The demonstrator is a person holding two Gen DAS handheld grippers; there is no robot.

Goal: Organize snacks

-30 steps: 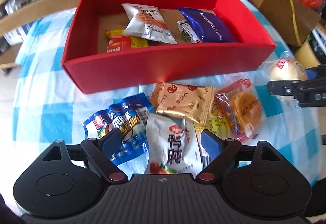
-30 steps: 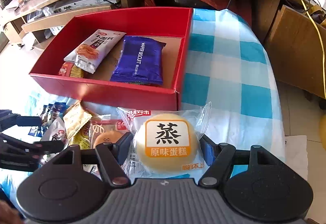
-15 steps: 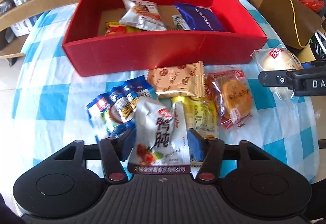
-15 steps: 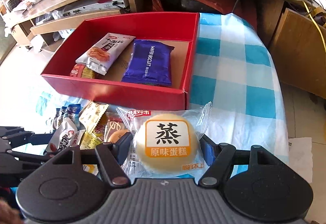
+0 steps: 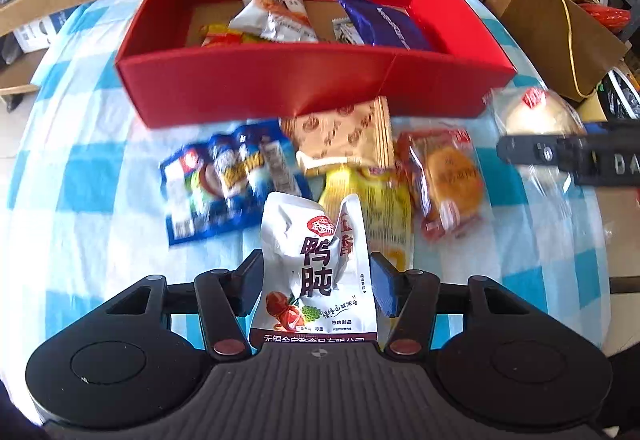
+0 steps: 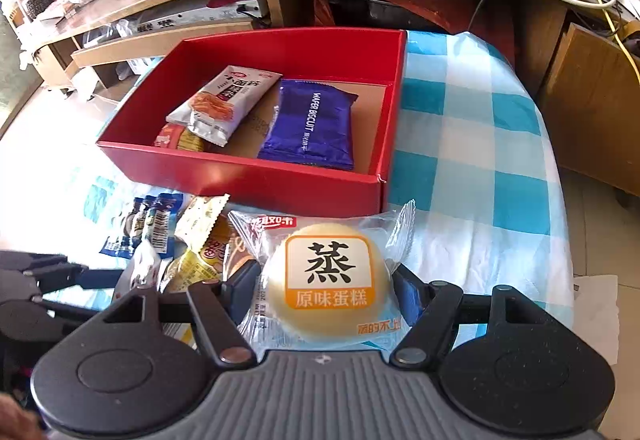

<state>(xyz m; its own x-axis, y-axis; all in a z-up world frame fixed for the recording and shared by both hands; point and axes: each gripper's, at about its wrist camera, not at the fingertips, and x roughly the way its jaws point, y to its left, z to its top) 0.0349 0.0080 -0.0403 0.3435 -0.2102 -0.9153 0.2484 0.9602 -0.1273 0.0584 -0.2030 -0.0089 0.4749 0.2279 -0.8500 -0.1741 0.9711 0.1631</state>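
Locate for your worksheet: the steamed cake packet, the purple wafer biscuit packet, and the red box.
steamed cake packet point(image 6: 329, 282), right wrist view, on its printed label.
purple wafer biscuit packet point(image 6: 310, 125), right wrist view, on its middle.
red box point(image 5: 280, 83), left wrist view, on its near wall.

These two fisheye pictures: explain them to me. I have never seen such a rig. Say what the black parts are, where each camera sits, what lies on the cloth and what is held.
No robot here: a person holds a two-finger tool in each hand, and a camera on each looks forward along its fingers. The black shapes at the bottom are the tools themselves.

In the left view, the left gripper has its fingers around a white duck-gizzard pouch. In the right view, the right gripper grips a wrapped steamed cake.

On the blue checked tablecloth stands a red box, already holding a purple wafer biscuit pack and a white snack pack. Loose in front of it lie a blue pack, a tan pack and an orange cake.
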